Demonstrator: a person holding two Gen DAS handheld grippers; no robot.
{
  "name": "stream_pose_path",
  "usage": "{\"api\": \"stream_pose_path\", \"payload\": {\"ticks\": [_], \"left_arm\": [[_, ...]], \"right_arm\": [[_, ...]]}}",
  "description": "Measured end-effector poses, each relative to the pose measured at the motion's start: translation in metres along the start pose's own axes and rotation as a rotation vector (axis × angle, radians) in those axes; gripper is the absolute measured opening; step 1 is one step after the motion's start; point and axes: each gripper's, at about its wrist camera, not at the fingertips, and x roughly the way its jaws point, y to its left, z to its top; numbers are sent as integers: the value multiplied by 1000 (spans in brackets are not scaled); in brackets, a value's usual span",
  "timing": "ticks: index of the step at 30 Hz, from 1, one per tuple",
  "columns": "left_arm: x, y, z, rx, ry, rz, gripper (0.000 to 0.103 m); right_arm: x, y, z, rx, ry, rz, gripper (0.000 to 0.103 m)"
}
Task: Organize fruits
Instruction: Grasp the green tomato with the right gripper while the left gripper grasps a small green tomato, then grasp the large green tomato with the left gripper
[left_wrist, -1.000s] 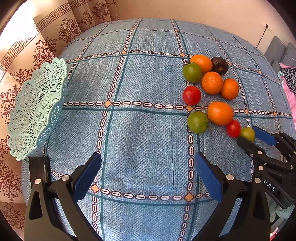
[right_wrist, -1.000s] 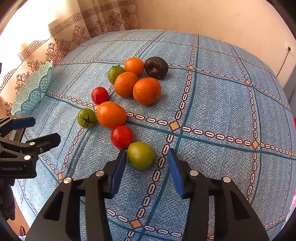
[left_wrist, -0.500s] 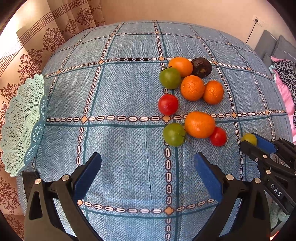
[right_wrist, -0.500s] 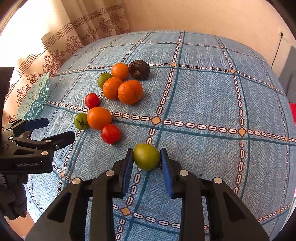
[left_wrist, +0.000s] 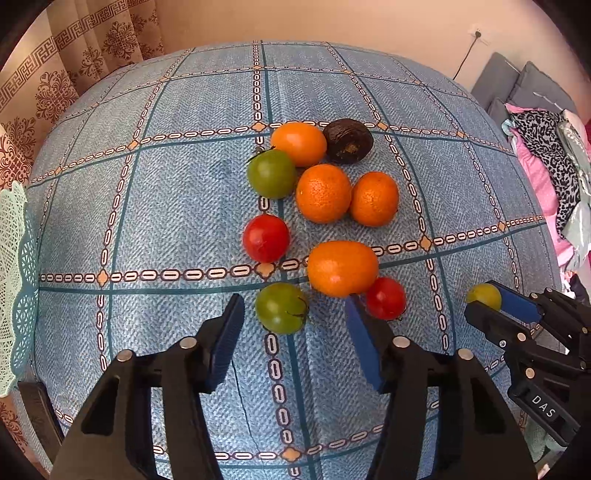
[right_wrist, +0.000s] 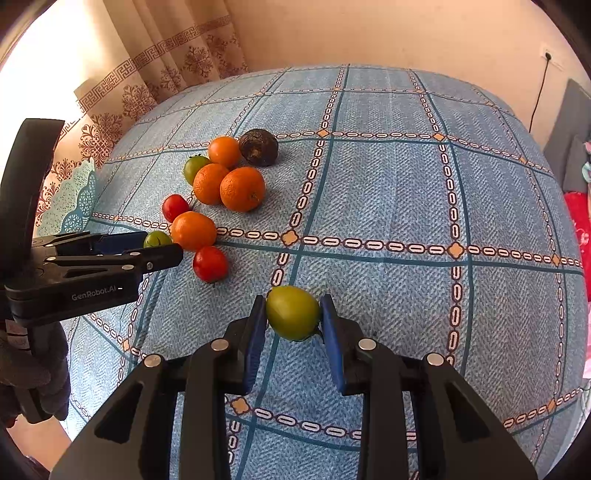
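R gripper (right_wrist: 293, 314): black plastic arms w/ blue ribbed pads, jaws clamped on a smooth yellow-green tomato (right_wrist: 293, 313), slightly egg-shaped; sits well apart from the other fruit, to their right.
L gripper (left_wrist: 293, 321): same build, jaws wide apart; low over cloth, fingers flanking a round green tomato (left_wrist: 281, 307) w/o touching it.
Fruit cluster: glossy oval orange fruit (left_wrist: 342, 267) touching the green tomato's upper right; small shiny red tomato (left_wrist: 385, 298) just beside its lower right, partly behind L pad.
Mid group: red tomato (left_wrist: 266, 237) alone on left; two dimpled-skin oranges (left_wrist: 323, 193) side by side, touching.
Far group: green tomato w/ stem (left_wrist: 271, 173), smooth orange fruit (left_wrist: 298, 143), dark wrinkled round fruit (left_wrist: 348, 140), all close together.
Cloth (left_wrist: 177, 206): blue woven herringbone texture, grid of teal lines + white chain-link pattern, tan diamonds at crossings.
Basket (left_wrist: 14, 280): mint plastic, lace-like openwork, scalloped rim, at far left edge of cloth.
Hand (right_wrist: 33, 373): dark knit glove gripping L tool handle.
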Motion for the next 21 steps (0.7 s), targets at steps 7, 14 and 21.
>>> {"api": "stream_pose_path", "payload": {"ticks": [7, 14, 21], "left_arm": [[-1, 9, -5, -24, 13, -15, 34], [-3, 15, -12, -50, 29, -24, 32], [-9, 16, -10, -72, 8, -49, 32]], "right_arm": [[-5, 10, 5, -3, -12, 9, 30], [-10, 18, 9, -22, -26, 10, 30], [-16, 17, 8, -27, -30, -4, 30]]}}
